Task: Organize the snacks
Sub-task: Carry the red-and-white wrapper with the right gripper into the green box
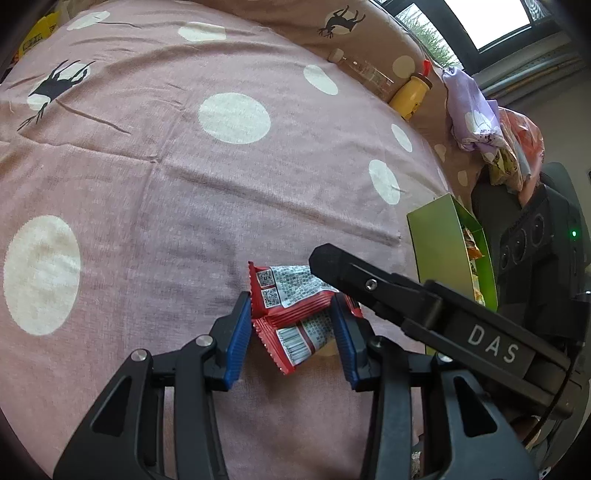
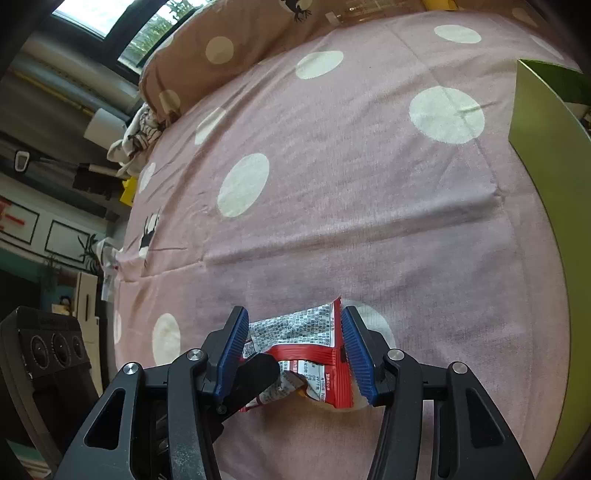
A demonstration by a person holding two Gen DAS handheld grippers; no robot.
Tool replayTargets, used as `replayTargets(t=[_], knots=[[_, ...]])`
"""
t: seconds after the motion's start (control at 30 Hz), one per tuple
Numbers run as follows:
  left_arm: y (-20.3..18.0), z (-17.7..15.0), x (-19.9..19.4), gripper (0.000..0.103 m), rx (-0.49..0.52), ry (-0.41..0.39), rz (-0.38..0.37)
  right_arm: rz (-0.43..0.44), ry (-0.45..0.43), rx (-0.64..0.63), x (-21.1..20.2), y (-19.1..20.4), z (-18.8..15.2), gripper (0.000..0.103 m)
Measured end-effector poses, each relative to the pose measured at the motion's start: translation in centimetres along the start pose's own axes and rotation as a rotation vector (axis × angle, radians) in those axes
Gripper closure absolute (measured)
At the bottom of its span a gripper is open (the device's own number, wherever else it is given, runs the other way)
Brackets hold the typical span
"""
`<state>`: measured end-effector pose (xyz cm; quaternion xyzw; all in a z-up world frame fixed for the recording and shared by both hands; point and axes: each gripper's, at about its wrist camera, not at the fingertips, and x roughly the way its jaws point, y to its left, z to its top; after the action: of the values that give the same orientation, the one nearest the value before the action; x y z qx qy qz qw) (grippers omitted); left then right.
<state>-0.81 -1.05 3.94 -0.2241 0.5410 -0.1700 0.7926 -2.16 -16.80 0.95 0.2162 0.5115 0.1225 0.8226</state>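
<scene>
A dusty pink cotton bedsheet (image 1: 221, 192) printed with large cream dots and black deer silhouettes fills most of both views. At about one o'clock in the left wrist view, a yellow plastic bottle with a red spout (image 1: 412, 94) lies against a tan dotted pillow (image 1: 376, 29), just beside a clear plastic bottle (image 1: 364, 70). At two o'clock, crumpled lilac floral cloth (image 1: 471, 114) is heaped beyond the bed's edge. A window (image 1: 487, 22) shows daylight at the top right.

Pink polka-dot bedspread (image 1: 221, 166), daylit window (image 1: 487, 22), perhaps a pillow (image 2: 221, 48) beneath it.
</scene>
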Motion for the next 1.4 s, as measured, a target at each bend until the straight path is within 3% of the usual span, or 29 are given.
replayTargets(t=[0.53, 1.0, 1.4], knots=[[-2.4, -0.4, -2.3, 0.061, 0.100, -0.090, -0.030, -0.024, -0.121, -0.028, -3.8, 1.6, -0.9, 0.048], [-5.2, -1.1, -4.9, 0.061, 0.200, -0.217, -0.077, -0.029, -0.265, -0.071, -8.3, 3.3, -1.9, 0.048], [-9.9, -0.4, -5.1, 0.062, 0.331, -0.283, -0.106, -0.020, -0.405, -0.037, -12.7, 1.6, -1.6, 0.048]])
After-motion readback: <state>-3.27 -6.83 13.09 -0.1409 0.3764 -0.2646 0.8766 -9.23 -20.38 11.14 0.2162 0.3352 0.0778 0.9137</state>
